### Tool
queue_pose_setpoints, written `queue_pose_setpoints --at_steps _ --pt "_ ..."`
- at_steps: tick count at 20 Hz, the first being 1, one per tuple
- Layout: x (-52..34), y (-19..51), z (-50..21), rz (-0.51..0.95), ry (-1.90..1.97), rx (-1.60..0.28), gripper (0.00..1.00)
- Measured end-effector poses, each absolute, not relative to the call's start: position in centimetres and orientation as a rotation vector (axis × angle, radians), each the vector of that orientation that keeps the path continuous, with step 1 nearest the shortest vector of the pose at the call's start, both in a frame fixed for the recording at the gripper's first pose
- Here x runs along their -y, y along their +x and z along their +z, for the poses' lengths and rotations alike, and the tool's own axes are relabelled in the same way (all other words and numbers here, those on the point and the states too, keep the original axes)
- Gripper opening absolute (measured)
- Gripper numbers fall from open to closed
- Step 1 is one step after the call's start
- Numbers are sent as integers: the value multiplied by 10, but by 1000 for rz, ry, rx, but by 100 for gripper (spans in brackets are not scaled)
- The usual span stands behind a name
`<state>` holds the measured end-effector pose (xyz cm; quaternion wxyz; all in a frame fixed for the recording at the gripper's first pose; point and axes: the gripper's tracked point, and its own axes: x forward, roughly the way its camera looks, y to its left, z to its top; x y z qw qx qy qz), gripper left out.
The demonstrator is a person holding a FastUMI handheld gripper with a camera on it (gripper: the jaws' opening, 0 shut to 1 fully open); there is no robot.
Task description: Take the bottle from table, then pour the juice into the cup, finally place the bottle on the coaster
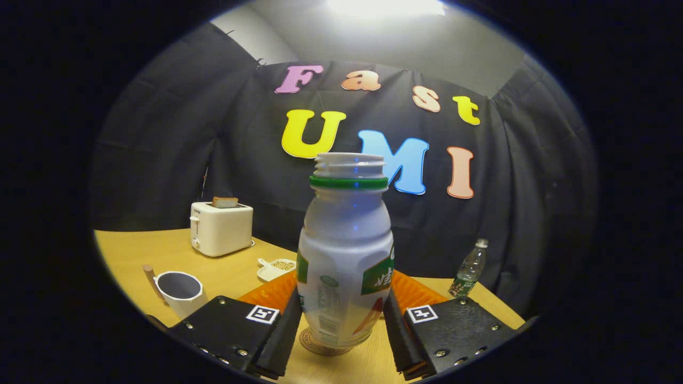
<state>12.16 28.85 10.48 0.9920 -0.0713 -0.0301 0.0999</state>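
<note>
The white juice bottle (346, 250), with a green neck ring and no cap, stands upright between my fingers. Its base rests on a round brown coaster (315, 346) on the wooden table (133, 248). My gripper (342, 304) is shut on the bottle, with both fingers against its lower sides. The white cup (180, 292) stands to the left, just beyond my left finger, with its opening showing dark inside.
A white toaster (221, 228) with a slice of bread in it stands at the back left. A small white dish (276, 268) and an orange mat (269, 294) lie behind the bottle. A clear water bottle (469, 269) stands at the back right, near the table's edge.
</note>
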Motion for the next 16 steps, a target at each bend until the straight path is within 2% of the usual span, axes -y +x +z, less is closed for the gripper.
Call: queue_pose_setpoints --at_steps 16 --pt "-303 147 108 214 -180 22 72"
